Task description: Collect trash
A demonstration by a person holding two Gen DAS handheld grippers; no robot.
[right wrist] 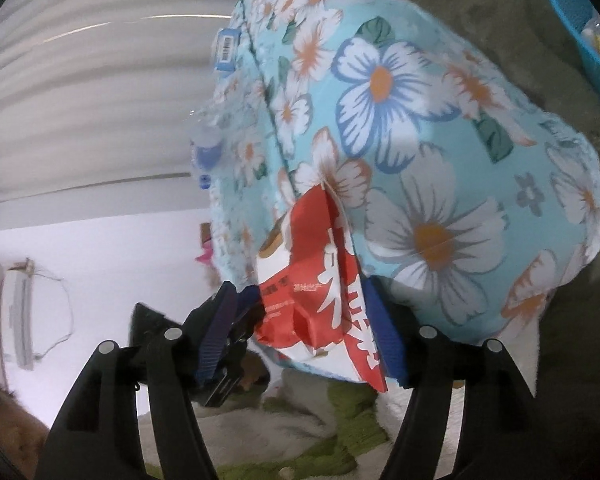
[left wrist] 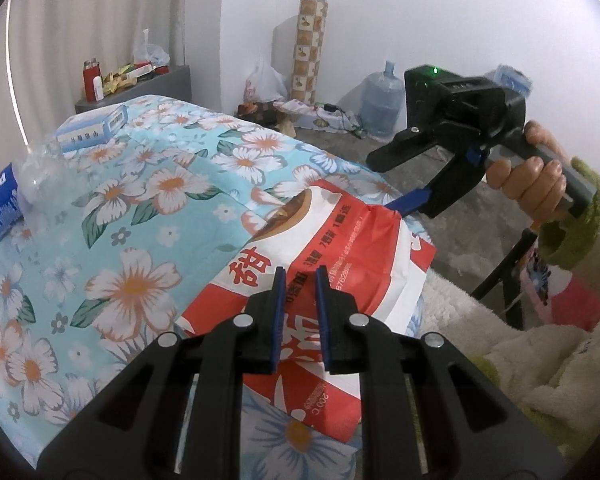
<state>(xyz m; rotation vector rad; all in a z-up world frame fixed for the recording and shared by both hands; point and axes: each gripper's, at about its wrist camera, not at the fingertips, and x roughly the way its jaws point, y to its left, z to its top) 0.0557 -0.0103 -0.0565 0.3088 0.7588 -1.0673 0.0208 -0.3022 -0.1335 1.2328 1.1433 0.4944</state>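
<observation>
One red-white paper bag, crumpled, on floral bedcover nr bed edge. Left gripper: narrow gap, bag edge between pads, pinched. Right gripper: jaws wide, bag's far end between, grip not evident. Also on cover: blue-white carton, clear plastic bottle w/ blue label.

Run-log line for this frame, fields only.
task: collect trash | left gripper: shut on paper bag | right gripper: open, straddling bag's far end | bag: on floral bedspread, near edge
</observation>
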